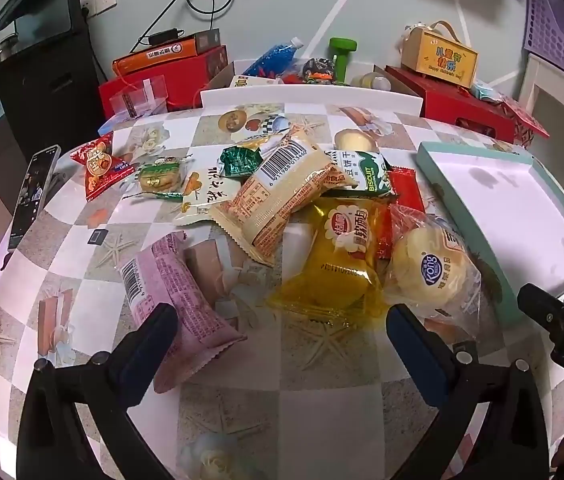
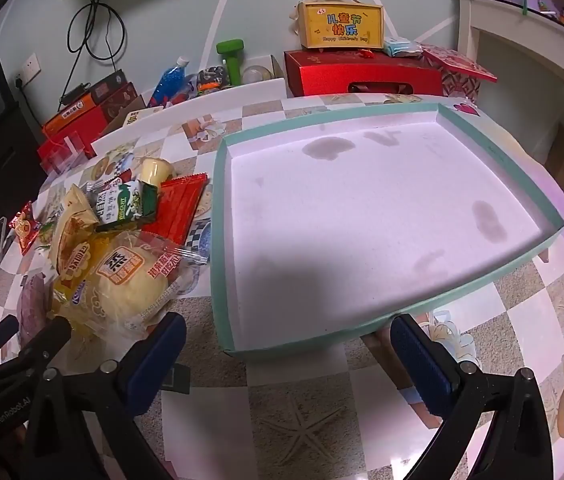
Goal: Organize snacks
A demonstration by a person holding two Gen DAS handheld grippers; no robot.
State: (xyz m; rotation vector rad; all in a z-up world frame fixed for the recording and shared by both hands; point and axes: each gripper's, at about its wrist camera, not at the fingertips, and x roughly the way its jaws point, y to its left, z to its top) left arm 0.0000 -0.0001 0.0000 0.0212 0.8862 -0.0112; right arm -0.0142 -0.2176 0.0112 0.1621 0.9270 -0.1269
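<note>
1. Here, at the far left of my left wrist view, a phone (image 1: 32, 196) lies on the counter (image 1: 314, 408), with a red triangular snack pack (image 1: 100, 168) just beside it.
2. My left hand-held gripper (image 1: 282, 328) is spread wide and grips nothing; its left finger sits over a pink wafer pack (image 1: 178, 300), which lies flat on the counter.
3. Ahead of it, the snack pile holds a beige barcode pack (image 1: 282, 196), a green biscuit pack (image 1: 362, 172) and a yellow cake pack (image 1: 338, 260).
4. A clear-wrapped round bun (image 1: 430, 268) rests at the pile's right edge, close to that gripper's right finger.
5. My right hand-held gripper (image 2: 288, 344) is also spread wide, empty, hovering at the near rim of the teal tray (image 2: 218, 240).
6. The tray sits right of the pile, with stains on its white floor.
</note>
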